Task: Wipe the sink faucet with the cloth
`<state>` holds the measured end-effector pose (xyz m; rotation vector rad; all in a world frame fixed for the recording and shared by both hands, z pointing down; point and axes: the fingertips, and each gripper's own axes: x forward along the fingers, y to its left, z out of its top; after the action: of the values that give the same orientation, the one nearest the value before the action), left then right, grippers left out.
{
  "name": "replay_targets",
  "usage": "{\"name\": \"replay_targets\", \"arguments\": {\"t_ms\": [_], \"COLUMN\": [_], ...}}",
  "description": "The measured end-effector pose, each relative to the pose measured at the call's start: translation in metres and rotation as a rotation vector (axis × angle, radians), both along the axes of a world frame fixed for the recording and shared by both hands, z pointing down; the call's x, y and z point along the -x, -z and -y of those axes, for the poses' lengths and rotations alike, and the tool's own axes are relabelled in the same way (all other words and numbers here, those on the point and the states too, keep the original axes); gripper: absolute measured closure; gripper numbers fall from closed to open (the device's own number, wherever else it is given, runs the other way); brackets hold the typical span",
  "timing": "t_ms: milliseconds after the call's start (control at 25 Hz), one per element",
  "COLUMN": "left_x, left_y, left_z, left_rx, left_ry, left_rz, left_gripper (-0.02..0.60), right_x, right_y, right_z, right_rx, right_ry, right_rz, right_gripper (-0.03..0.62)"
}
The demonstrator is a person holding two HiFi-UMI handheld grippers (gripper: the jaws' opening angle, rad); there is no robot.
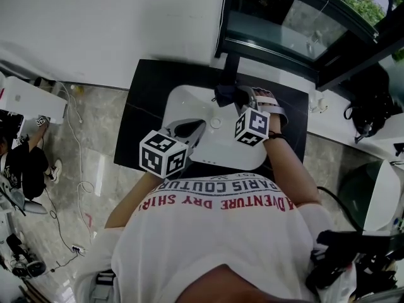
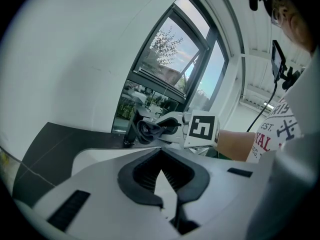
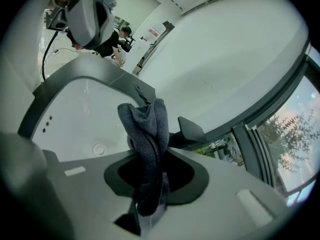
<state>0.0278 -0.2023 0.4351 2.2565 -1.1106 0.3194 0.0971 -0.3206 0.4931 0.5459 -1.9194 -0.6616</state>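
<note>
Hanging over the near side of the white sink basin (image 1: 178, 101), the left gripper (image 2: 161, 156) has its jaws pressed together on nothing, so it's basically a spectator right now. Further in, the right gripper (image 3: 150, 176) is clamped tight on a dark grey cloth (image 3: 145, 131). It's pinched around the middle, so a bunched fold sticks up past the jaw tips and a short tail hangs below (looks like terry or microfibre, can't swear to it). That bunch sits right up against the black faucet (image 2: 131, 129) at the back of the basin, touching it or near enough; I honestly can't tell which. Behind that is the black countertop (image 1: 142, 106), then the window (image 1: 297, 24).

My take on handling: the cloth is soft, light and floppy, so it should squash around the faucet rather than skate off it, though the loose fold will flop about. Gripping close to the wad, like now, seems right. The faucet looks rigid and probably slick, so firm strokes should be fine.
</note>
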Motion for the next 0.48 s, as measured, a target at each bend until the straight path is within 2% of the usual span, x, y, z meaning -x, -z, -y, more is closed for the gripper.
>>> {"name": "replay_targets", "arguments": {"t_ms": [200,480], "left_x": [0.003,0.009], "left_y": [0.001,-0.002], "left_z": [0.003,0.007], "left_rx": [0.001,0.009], "left_ry": [0.016,0.043], "left_rz": [0.001,0.000], "left_gripper": [0.580,0.580], "right_x": [0.001,0.005], "right_y": [-0.005,-0.003], "right_z": [0.031,0.063], "right_rx": [0.019,0.061], "right_ry": [-0.060,-0.138], "right_rz": [-0.001,0.056], "right_gripper": [0.514,0.514]}}
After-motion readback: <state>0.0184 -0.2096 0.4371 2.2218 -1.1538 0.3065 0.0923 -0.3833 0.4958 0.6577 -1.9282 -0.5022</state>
